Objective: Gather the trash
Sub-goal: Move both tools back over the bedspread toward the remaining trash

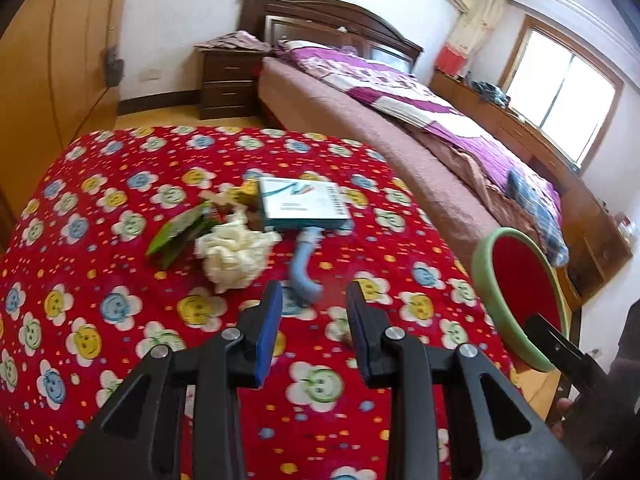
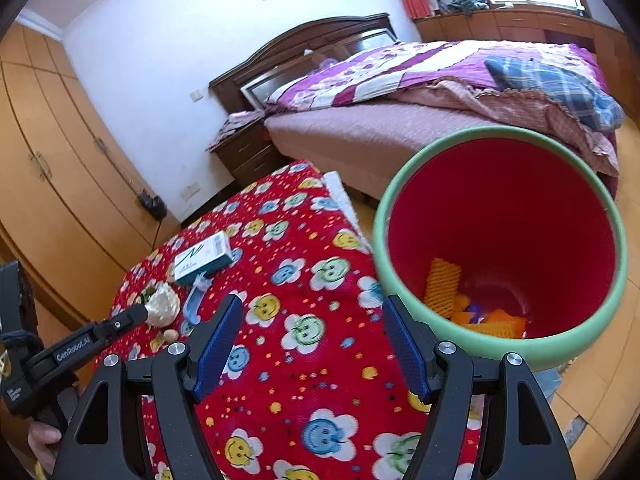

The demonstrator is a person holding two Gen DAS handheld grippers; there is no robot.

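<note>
On the red smiley-flower patterned tablecloth (image 1: 120, 304), as seen from the left wrist view, we find the trash grouped near the far centre: a crumpled cream-white paper wad (image 1: 234, 252), a green foil wrapper (image 1: 176, 236) just left of it, a white-and-teal cardboard box (image 1: 304, 204) behind it, and a curved light-blue plastic piece (image 1: 305, 272) lying in front of the box. We hold the left gripper (image 1: 314, 300) above the cloth with its blue-padded jaws apart and nothing between them; its tips point toward the blue piece. At the right table edge stands the red plastic bin with a green rim (image 1: 482, 276).

From the right wrist view, we see the right gripper (image 2: 314, 316) spread wide and empty, over the cloth beside the bin (image 2: 380, 240). Inside the bin lie orange ridged scraps (image 2: 442, 286) and a small purple item. The left gripper (image 2: 136, 314) appears at far left, its tip near the paper wad (image 2: 162, 304); the box (image 2: 204, 258) and blue piece (image 2: 194, 302) lie beyond.
</note>
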